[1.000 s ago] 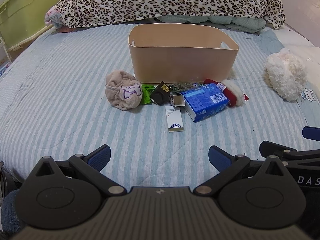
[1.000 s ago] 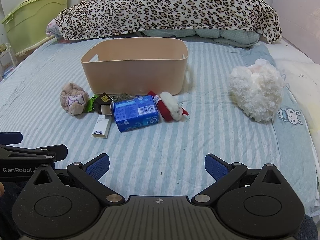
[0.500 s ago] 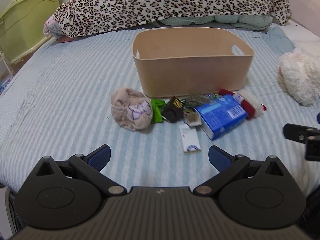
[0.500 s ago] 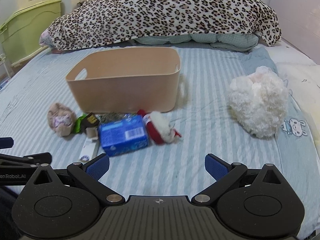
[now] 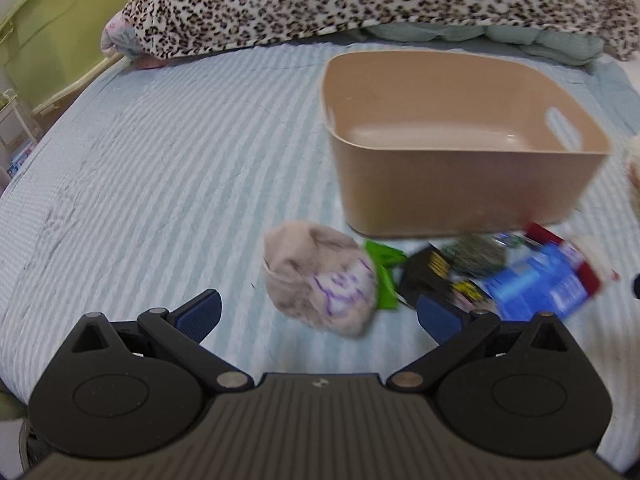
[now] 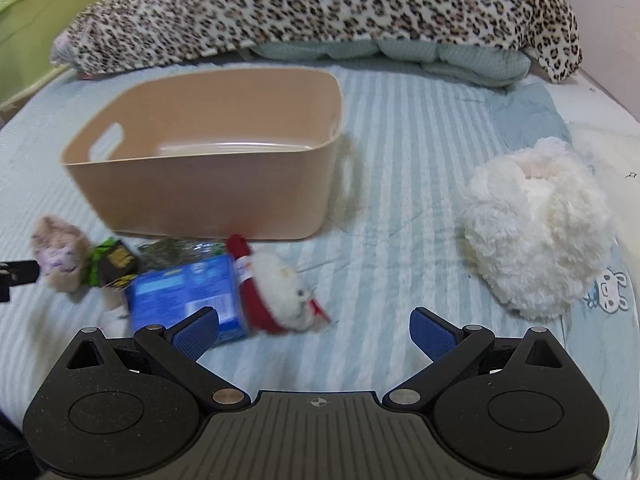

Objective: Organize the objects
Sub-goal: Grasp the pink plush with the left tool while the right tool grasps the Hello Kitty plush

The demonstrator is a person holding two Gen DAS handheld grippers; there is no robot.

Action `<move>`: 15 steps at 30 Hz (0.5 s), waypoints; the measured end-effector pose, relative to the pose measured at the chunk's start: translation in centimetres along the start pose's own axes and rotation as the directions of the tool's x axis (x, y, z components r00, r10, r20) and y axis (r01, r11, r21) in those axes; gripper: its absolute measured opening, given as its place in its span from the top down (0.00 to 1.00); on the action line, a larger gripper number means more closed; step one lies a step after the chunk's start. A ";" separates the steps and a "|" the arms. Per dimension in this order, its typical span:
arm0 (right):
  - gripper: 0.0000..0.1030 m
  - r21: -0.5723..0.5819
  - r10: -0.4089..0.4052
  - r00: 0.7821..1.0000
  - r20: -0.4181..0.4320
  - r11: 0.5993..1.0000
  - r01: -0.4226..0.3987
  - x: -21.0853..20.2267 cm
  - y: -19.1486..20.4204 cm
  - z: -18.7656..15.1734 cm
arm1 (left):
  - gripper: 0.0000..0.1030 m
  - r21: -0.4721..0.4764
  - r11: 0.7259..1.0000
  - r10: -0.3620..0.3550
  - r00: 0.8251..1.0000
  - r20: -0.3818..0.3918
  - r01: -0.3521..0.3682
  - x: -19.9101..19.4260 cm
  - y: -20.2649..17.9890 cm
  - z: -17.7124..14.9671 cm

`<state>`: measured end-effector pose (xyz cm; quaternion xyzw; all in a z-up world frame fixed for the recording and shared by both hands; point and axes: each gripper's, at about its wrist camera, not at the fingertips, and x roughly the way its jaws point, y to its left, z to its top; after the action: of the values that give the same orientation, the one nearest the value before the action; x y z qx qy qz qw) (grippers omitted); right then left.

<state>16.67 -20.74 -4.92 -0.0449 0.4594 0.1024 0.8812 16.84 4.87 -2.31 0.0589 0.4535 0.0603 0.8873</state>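
Observation:
An empty tan bin (image 5: 460, 184) (image 6: 208, 188) stands on the striped bed. In front of it lie a beige rolled sock (image 5: 320, 276) (image 6: 60, 258), a green wrapper (image 5: 382, 276), a black packet (image 5: 430, 276) (image 6: 118, 260), a blue box (image 5: 540, 284) (image 6: 188, 298) and a red-and-white Santa plush (image 6: 276, 288). My left gripper (image 5: 318, 314) is open, just short of the sock. My right gripper (image 6: 314, 330) is open, just short of the plush and the blue box.
A fluffy white plush (image 6: 536, 228) lies to the right on the bed. A leopard-print blanket (image 6: 320, 12) and teal pillows lie at the head. A green cabinet (image 5: 52, 32) stands at the far left beside the bed.
Both grippers have moved forward and closer to the row of objects, which now looks larger and blurred. Both stay open and empty.

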 end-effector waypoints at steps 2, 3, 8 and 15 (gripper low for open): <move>0.00 0.012 0.017 1.000 -0.017 1.000 -0.017 1.2 -0.6 0.9 | 0.00 0.023 1.000 0.003 1.000 -0.020 -0.003 1.6 0.2 0.9; 0.00 0.013 0.021 0.999 -0.026 1.000 -0.021 1.7 -0.9 1.2 | 0.00 0.037 0.999 -0.002 0.999 -0.033 0.003 2.4 0.3 1.3; 0.01 -0.038 0.023 0.997 -0.069 0.999 -0.026 4.5 -1.0 2.6 | 0.00 0.043 0.998 -0.037 0.996 -0.087 0.041 6.6 1.4 2.4; 0.07 -0.050 0.101 0.990 -0.102 0.993 -0.107 7.0 -0.3 2.9 | 0.00 0.052 0.985 -0.155 0.977 -0.148 0.164 9.2 2.3 1.6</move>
<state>22.94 -19.52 -9.03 -0.0501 0.5011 0.1585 0.8493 23.41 8.58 -8.35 0.0463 0.5209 -0.0217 0.8521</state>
